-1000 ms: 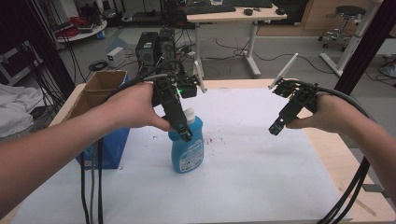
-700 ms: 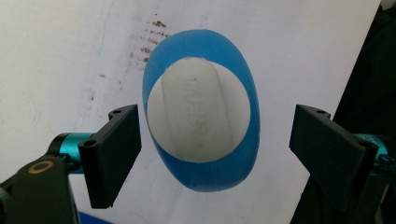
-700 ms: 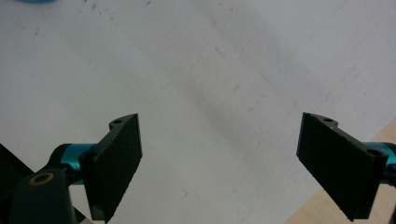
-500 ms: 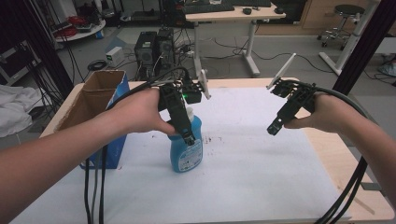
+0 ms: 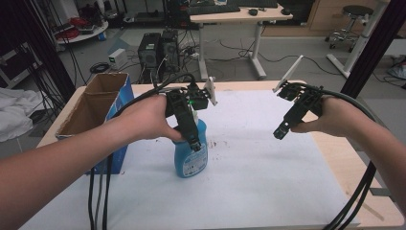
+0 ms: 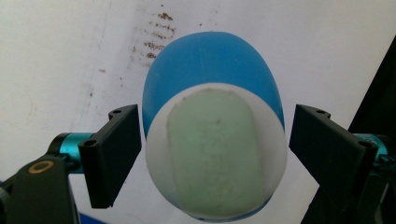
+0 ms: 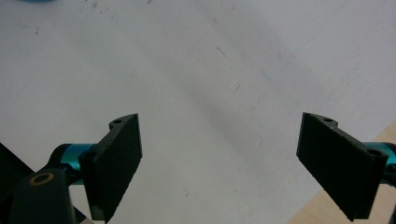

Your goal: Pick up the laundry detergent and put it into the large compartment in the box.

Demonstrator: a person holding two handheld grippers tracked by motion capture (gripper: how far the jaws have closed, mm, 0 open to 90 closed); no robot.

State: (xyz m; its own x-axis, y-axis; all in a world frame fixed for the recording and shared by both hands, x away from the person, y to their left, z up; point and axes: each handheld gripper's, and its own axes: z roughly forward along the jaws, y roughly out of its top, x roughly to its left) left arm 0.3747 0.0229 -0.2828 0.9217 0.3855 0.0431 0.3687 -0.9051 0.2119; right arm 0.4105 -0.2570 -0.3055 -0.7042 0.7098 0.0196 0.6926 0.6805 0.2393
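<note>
A: Bottle (image 5: pixel 190 155) colour?
B: Blue, white cap (image 6: pixel 215 151), pale green top, white label.
A: Surroundings?
B: White mat (image 5: pixel 268 187) with brown specks; blue-sided brown box (image 5: pixel 95 112); black grippers.

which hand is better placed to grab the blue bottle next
Left. The left hand-held gripper sits right over the blue bottle, its open jaws on either side of the white cap. The right hand-held gripper hovers open over bare table cover, well apart from the bottle.

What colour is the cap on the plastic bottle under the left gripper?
White, on a blue bottle; clearest in the left gripper view.
</note>
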